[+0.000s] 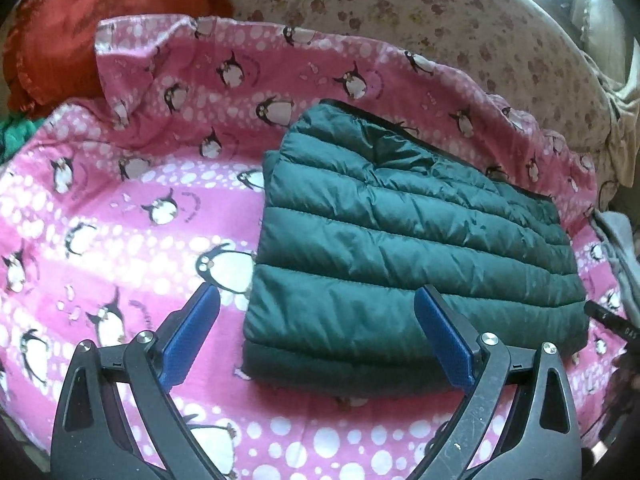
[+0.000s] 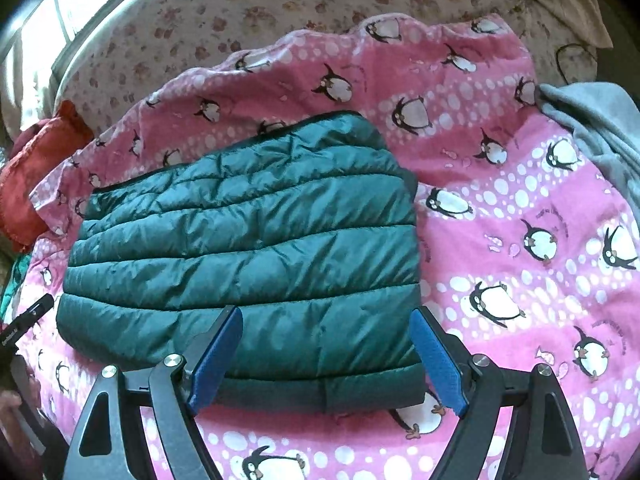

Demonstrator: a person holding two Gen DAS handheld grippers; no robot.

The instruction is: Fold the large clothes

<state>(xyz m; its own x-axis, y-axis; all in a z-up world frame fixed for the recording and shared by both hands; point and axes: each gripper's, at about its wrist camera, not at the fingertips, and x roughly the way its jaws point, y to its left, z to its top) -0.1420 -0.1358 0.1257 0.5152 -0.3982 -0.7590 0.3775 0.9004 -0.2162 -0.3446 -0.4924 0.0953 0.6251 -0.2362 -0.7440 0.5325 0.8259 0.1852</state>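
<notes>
Lying folded with quilting running crosswise, the green jacket (image 1: 404, 240) fronts both gaping, empty grippers (image 1: 318, 336) (image 2: 326, 354).

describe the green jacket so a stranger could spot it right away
Find the pink penguin blanket spread over the bed. On it lies the jacket, folded into a rectangle. It is the only dark green, shiny, quilted thing there, unlike the red cloth and grey cloth.

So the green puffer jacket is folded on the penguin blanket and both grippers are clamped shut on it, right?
Not quite. The green puffer jacket is folded on the penguin blanket, but both wrist views show the left gripper and right gripper open, gripping nothing.
</notes>
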